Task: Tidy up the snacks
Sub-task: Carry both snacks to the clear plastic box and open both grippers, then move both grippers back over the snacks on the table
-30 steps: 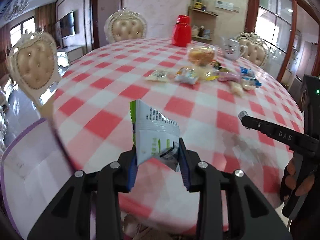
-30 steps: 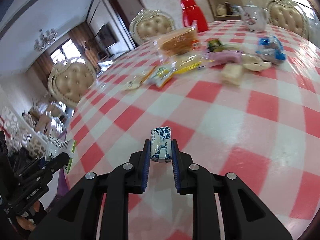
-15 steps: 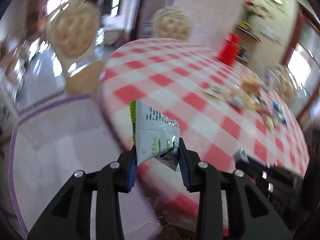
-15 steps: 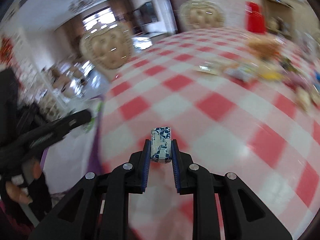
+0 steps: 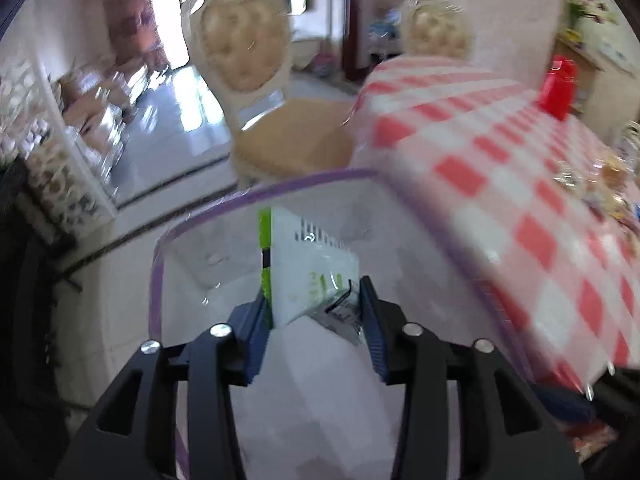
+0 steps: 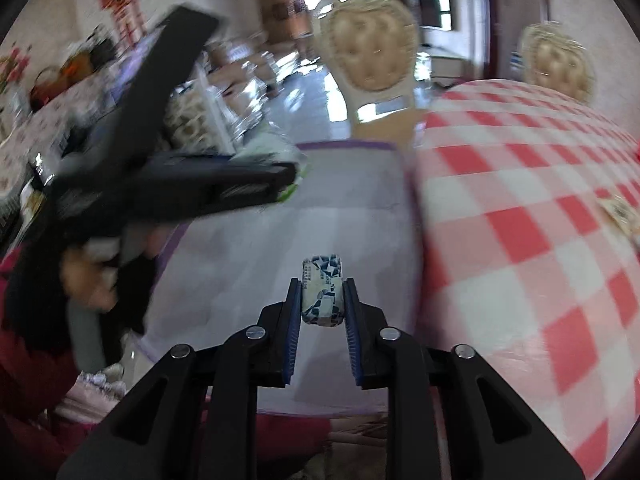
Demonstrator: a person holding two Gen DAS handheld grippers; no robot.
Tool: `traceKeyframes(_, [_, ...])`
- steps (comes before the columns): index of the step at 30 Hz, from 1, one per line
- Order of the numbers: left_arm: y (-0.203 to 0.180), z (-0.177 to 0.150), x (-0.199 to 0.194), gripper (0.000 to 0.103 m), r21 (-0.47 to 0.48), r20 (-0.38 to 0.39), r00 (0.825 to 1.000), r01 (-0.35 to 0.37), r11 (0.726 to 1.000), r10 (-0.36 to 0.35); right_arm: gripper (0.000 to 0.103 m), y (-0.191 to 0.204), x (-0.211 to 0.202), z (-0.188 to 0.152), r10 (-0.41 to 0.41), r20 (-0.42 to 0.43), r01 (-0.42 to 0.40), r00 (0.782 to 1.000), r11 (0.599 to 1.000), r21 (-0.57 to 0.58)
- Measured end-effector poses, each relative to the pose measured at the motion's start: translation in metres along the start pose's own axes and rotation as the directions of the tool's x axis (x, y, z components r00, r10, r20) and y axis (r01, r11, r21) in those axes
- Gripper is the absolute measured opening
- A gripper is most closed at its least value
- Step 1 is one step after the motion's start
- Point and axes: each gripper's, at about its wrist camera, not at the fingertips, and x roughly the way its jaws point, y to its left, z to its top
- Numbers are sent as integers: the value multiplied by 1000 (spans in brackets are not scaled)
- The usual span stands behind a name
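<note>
Green-and-white packet [image 5: 310, 276]: upright between the blue pads of the left gripper [image 5: 316, 312], above the open bin. The jaws are opening; the left pad looks just clear of the packet, while the crumpled lower corner rests against the right pad.

Blue-patterned candy [image 6: 322, 294]: between the pads of the right gripper [image 6: 322, 312], also above the bin. These jaws are opening too, and thin gaps show on both sides of the wrapper, so the hold looks already gone.

Purple-rimmed bin [image 5: 280, 188]: translucent, beside the left edge of the checked table [image 5: 520, 184], lower than the tabletop. Its inside reads as pale and blurred; contents cannot be made out.

Risk, drift on release: both views are smeared with motion. A snack let go while the hand travels may carry sideways and strike the purple rim or go over it to the floor.

Risk, packet snag: the crumpled corner could cling to the right pad, so the packet swings and falls late or tilted.

Risk, crowding: the left gripper and the hand [image 6: 86, 276] holding it sit close on the left in the right wrist view; the two tools could knock together over the bin.

Remaining snacks [image 5: 600, 184]: far right on the table, still to be sorted.
</note>
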Motion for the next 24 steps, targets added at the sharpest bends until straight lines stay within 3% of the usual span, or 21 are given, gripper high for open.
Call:
traceKeyframes(1, [1,0,1,53,-5,-9,1000,7,1000,-7,44,1,0,-1,1,2,-1,1000,1000,-2])
traceKeyframes(2, [3,-1,-1,75,-19,0,1000,7,1000,-7,48,-1,-2,-3,5,11,-5,1000,1000,3])
traceKeyframes(3, [3,-2,-6,85,-35,31,1000,1,999,0,50,-8,-8,-4,7,38,-8,999,1000,27])
traceKeyframes(4, [1,-3,-10,88,-37,57,998,-3,999,5,50,-16,-14,-6,3,56,-6,998,999,53])
traceKeyframes(8, [-27,-4,-31,88,30,139,990,15,999,-19,51,-62,-43,-19,-57,130,32,990,982,188])
traceKeyframes(12, [-78,-6,-56,101,98,222,967,105,990,-124,61,-116,-80,-47,-168,175,97,970,929,357])
traceKeyframes(15, [-132,-6,-67,101,182,233,949,173,968,-213,66,-157,-104,-72,-256,167,151,952,869,470])
traceKeyframes(18, [-196,-1,-63,101,240,180,924,290,926,-336,71,-194,-133,-101,-384,139,246,913,788,565])
traceKeyframes(20, [-238,-1,-57,101,250,166,910,334,909,-380,71,-218,-152,-123,-463,101,307,880,719,623])
traceKeyframes(23, [-294,-1,-36,101,250,116,897,389,886,-427,73,-245,-177,-146,-520,92,328,849,657,679])
traceKeyframes(24, [-308,0,-31,101,250,98,892,408,878,-442,73,-257,-187,-156,-557,75,356,827,622,697])
